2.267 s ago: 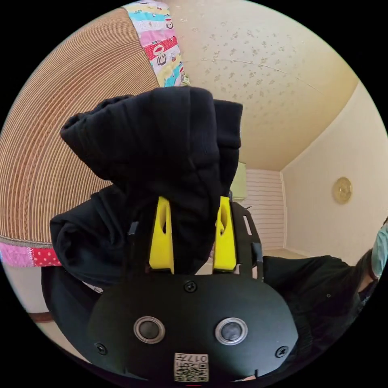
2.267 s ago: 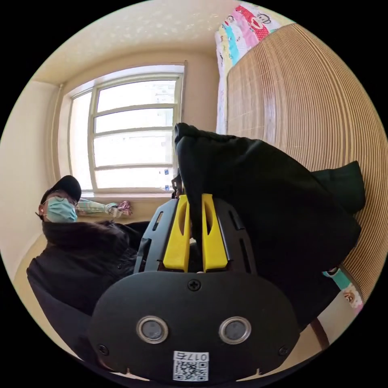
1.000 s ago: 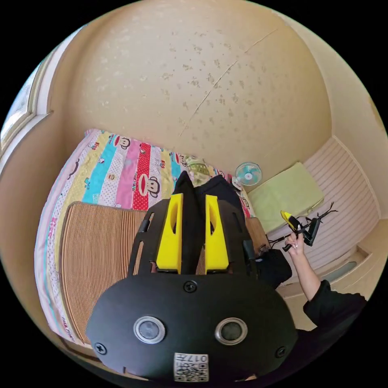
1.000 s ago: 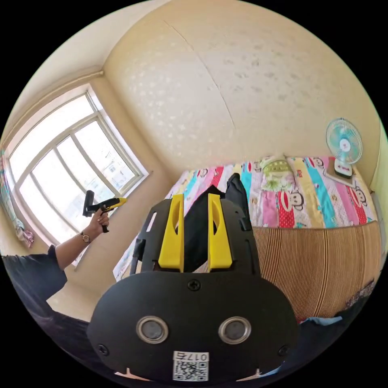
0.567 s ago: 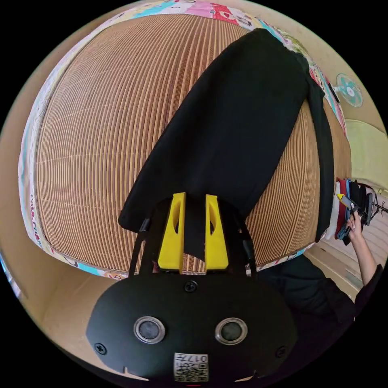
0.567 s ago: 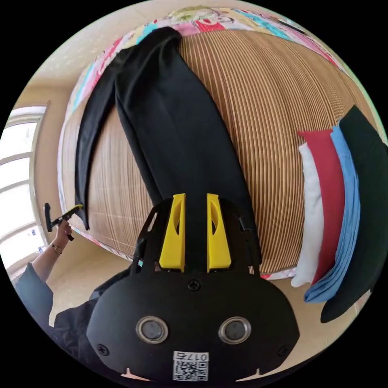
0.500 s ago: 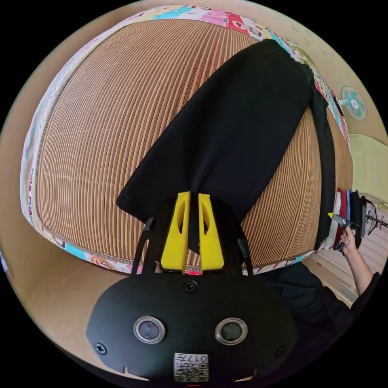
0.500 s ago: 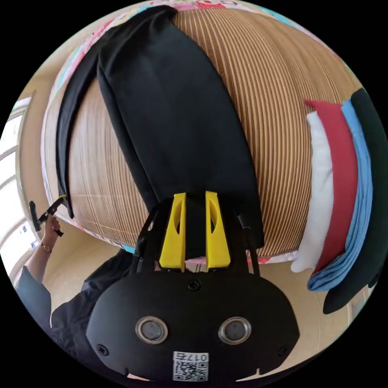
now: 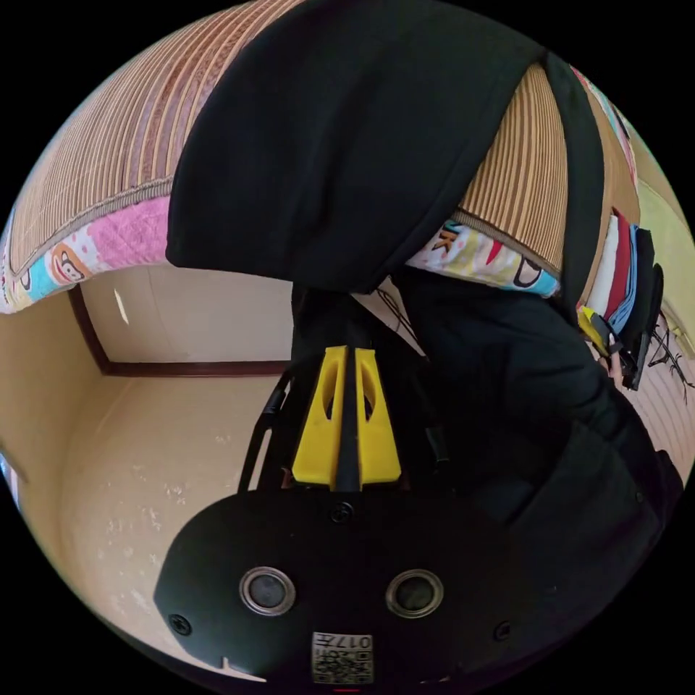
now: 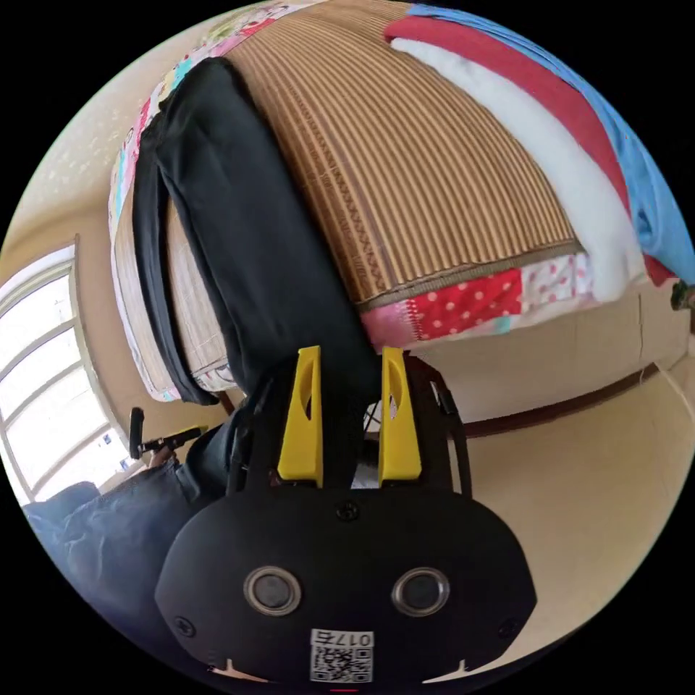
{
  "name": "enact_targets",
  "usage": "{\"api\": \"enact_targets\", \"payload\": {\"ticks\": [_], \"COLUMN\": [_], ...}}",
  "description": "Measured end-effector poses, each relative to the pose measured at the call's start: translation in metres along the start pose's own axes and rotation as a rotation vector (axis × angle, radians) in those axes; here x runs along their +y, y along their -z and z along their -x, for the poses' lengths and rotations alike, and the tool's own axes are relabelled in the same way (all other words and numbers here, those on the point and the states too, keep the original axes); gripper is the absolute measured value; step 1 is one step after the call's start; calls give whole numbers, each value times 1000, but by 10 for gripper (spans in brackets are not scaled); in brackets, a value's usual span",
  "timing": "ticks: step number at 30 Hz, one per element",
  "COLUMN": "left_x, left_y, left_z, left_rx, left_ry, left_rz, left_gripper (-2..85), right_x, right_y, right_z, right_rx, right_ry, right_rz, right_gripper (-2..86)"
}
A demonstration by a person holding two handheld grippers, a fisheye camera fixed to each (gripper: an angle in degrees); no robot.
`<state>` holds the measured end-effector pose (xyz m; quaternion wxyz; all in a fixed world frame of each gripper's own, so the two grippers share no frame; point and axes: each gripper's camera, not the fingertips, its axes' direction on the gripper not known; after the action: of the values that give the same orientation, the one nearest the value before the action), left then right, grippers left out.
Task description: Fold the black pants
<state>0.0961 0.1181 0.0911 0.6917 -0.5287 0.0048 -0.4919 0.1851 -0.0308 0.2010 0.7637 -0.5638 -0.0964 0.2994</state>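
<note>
Lengthwise, black pants (image 10: 239,239) stretch across the mat (image 10: 405,159), waist overhanging.

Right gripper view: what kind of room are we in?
Most likely a bedroom in a home: a bed with a woven mat over a patchwork sheet, a window and folded clothes stacked on the mat. The black pants hang over its edge.

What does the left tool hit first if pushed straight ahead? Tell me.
Judging by the left gripper view, the left tool would first meet the black pants it already pinches, where they hang over the bed edge. Depth is unclear, so this is a rough estimate.
</note>
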Motion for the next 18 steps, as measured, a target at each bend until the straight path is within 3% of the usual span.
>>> {"api": "enact_targets", "payload": {"ticks": [2, 5, 11, 14, 18], "left_x": [0, -10, -43, -51, -49], "left_y": [4, 26, 92, 135, 192], "left_z": [16, 40, 32, -3, -70], "left_rx": [38, 95, 365, 378, 508], "left_ry": [19, 20, -198, -336, -567], "left_rz": [15, -8, -65, -117, -178], "left_gripper": [40, 47, 58, 84, 113], "right_x": [1, 4, 69, 99, 110], "right_y": [-15, -51, 7, 54, 76], "right_z": [-18, -48, -48, -7, 87], "right_rx": [-15, -270, -396, -479, -448], "right_ry": [-5, -24, -13, 180, 542], "right_rz": [28, 158, -157, -253, -210], "right_gripper": [128, 74, 29, 25, 24]}}
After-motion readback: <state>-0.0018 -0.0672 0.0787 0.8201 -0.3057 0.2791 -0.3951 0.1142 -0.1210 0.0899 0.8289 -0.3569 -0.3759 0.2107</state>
